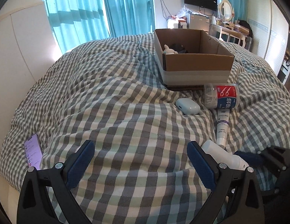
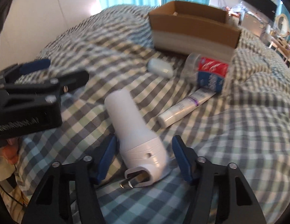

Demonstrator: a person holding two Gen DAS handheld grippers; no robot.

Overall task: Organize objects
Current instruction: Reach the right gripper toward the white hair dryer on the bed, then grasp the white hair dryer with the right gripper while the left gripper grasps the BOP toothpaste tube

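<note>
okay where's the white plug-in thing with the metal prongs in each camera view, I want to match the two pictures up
Left wrist: the white plug-in device lies low right, just beyond the left gripper's right finger, partly hidden.
Right wrist: the same device lies bottom centre between the right gripper's open fingers, prongs toward the camera.
Shared landmark: the cardboard box, farther back on the checked bedding.

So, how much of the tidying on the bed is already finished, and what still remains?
Done: the cardboard box already holds a small plush toy and something dark. In hand: the right tool straddles the white plug-in device, jaws open, not gripping. Left: earbud case, floss pick jar, tube and phone lie on the duvet. The left tool is open and empty.
</note>
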